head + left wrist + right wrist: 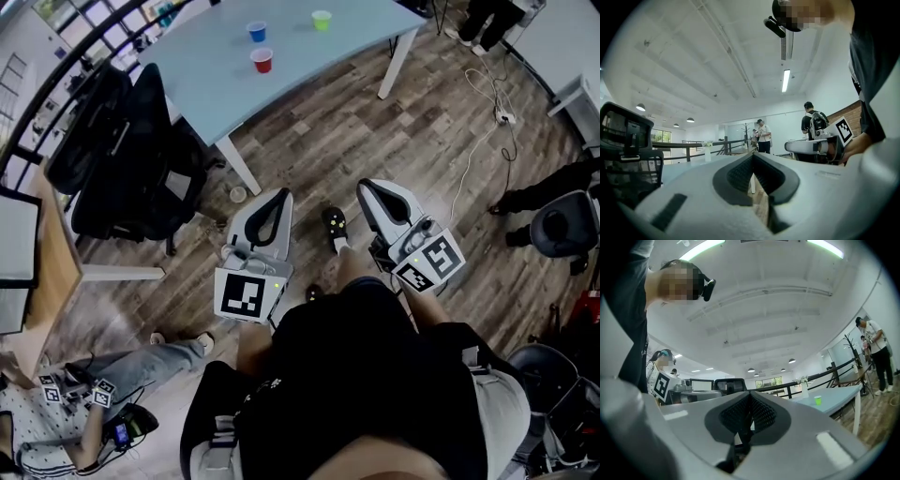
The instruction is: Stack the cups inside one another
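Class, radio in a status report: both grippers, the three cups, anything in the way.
Left gripper and right gripper shut, empty, short of the table. Blue cup, red cup, green cup apart, unstacked. Black chair beside table corner.

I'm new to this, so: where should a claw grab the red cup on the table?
Probably its side wall just under the rim, coming in level from the near table edge: the red cup stands upright, mouth up, apart from the blue cup.
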Available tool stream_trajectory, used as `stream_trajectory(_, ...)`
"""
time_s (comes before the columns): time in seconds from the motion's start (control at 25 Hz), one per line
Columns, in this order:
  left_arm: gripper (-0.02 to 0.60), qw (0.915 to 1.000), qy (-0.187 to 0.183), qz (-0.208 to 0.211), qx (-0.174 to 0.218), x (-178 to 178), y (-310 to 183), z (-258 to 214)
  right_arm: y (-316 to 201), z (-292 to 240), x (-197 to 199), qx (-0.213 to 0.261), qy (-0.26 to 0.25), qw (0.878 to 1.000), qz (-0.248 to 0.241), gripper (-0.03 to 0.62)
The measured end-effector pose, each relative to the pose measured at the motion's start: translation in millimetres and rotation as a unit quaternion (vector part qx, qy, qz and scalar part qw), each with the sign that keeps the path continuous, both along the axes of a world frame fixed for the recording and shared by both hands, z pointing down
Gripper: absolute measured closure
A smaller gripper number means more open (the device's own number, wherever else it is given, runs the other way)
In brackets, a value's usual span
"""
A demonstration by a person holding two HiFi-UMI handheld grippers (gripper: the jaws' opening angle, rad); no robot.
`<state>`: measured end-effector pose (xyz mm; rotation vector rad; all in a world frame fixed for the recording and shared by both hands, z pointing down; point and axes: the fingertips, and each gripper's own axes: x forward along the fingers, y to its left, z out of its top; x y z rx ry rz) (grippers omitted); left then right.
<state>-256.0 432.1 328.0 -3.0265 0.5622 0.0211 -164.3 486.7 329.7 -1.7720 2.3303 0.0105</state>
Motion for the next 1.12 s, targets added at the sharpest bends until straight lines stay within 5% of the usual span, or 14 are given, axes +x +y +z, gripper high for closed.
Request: stream_trajectory(1.12,0.598,0.9949,-0.030,-0.097,0.002,88.2,-166.9,-4.2,-186.2,-0.2,107.9,-0.008,0.001,0.996,-0.094,0.597)
